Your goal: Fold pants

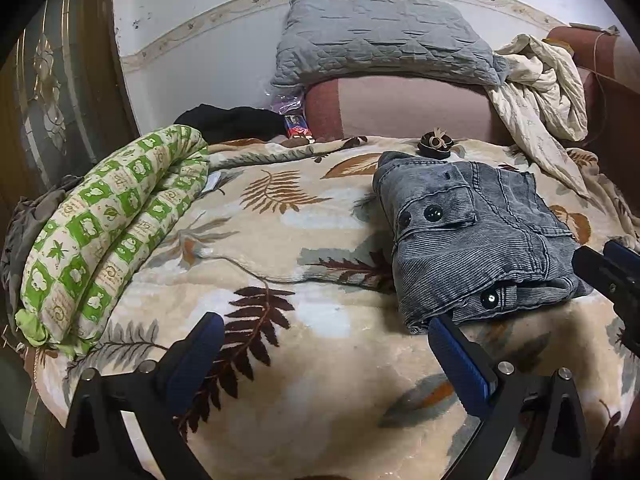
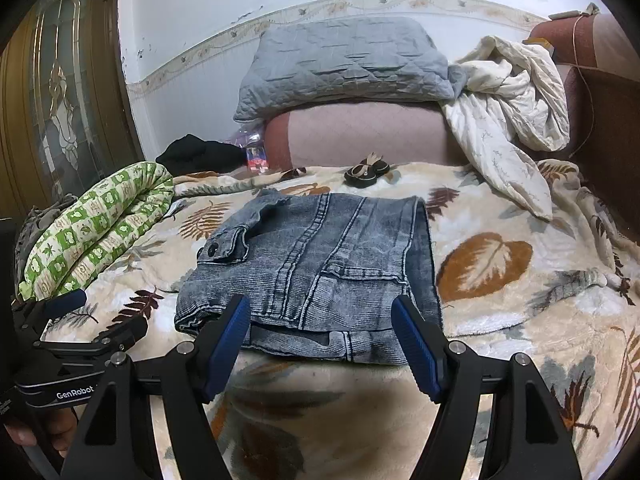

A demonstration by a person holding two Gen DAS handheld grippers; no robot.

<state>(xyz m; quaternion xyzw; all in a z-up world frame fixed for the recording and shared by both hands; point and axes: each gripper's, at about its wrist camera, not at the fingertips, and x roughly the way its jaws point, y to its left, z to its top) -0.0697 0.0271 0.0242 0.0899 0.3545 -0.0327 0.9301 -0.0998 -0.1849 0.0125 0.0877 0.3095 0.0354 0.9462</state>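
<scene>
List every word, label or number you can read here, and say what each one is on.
"GenRobot": white lettering on the black body of the left gripper, seen in the right wrist view.
Red and blue packet by the pink cushion: print too blurred to read.
Green patterned quilt: the marks in its squares are too small to read.

- Your left gripper has a matte black frame whose two arms spread in a V, each stiffened by a triangular gusset.
- Its fingers wear ribbed blue pads, set on the inner faces.
- Round silver screw heads sit at the pivots on both of its arms.
- Your right gripper is built the same: black wedge arms, ribbed blue pads, silver pivot screws.
- From the right wrist camera, the left gripper's black body carries the white lettering "GenRobot" above a thin pale line.
- Your left hand shows only as fingers, with no sleeve in view.
</scene>
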